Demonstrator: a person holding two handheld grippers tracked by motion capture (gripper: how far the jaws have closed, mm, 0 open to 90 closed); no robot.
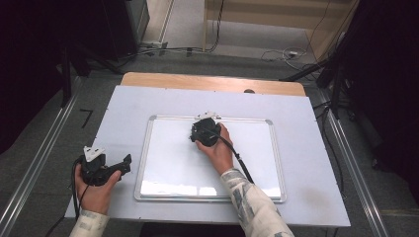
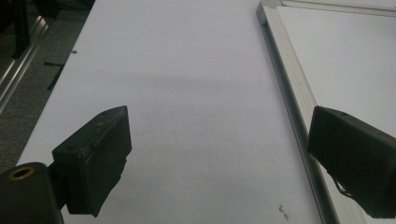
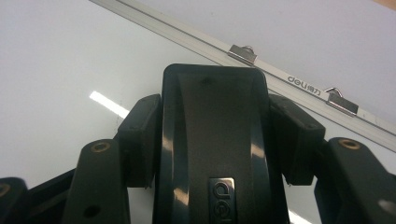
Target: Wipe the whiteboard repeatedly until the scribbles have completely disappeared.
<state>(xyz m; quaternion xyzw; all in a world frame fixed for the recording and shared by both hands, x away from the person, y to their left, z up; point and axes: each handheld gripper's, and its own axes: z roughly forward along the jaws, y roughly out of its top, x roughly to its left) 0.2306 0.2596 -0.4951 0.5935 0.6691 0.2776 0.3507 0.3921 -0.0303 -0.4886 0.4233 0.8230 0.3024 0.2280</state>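
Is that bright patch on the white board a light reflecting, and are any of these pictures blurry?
High view: yes, glare along the whiteboard's near edge, room edges dark. Right gripper view: a glare streak on the board, shine on the black eraser, sharp. Left gripper view: soft shadow band across the table, near jaws slightly soft.

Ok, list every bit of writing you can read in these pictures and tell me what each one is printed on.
"deli", followed by small characters too small to read: on the whiteboard's frame, between its two hanging clips.
"de", the rest cut off at the picture's edge: raised logo on the black eraser clamped in the right tongs.
Nothing else legible on the whiteboard or the table.
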